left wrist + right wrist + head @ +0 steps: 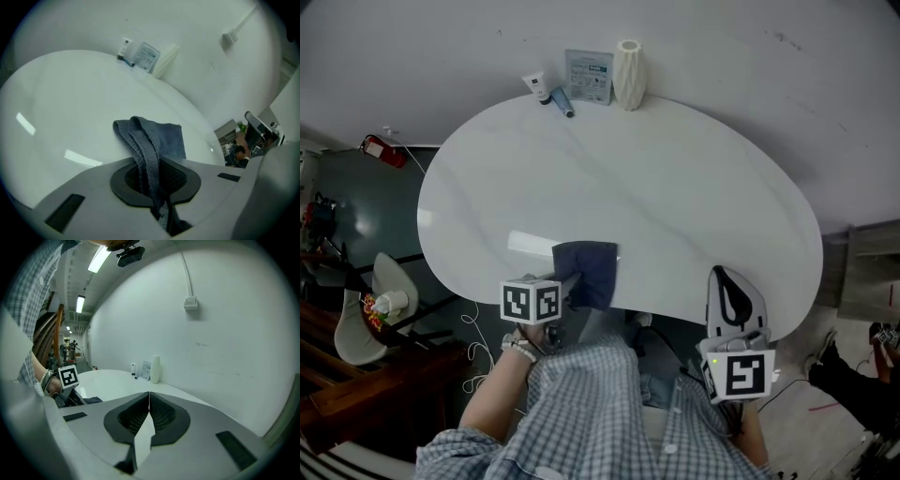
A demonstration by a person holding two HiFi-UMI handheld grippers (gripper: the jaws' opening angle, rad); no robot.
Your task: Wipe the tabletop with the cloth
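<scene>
A dark blue-grey cloth [591, 270] lies at the near edge of the white oval tabletop [675, 197]. My left gripper [572, 286] is shut on the cloth's near end; in the left gripper view the cloth [157, 140] runs up out of the closed jaws of the left gripper [157, 187] and spreads flat on the tabletop [70, 108]. My right gripper [733, 305] hangs off the table's near right edge, held above it. Its jaws meet with nothing between them, seen in the right gripper view as the right gripper [149, 401] over the tabletop [117, 380].
At the table's far edge stand a white ribbed vase [628, 73], a flat packet [589, 75] and a small tube [540, 87]. The wall runs right behind them. A chair [370, 309] and cables sit on the floor at the left.
</scene>
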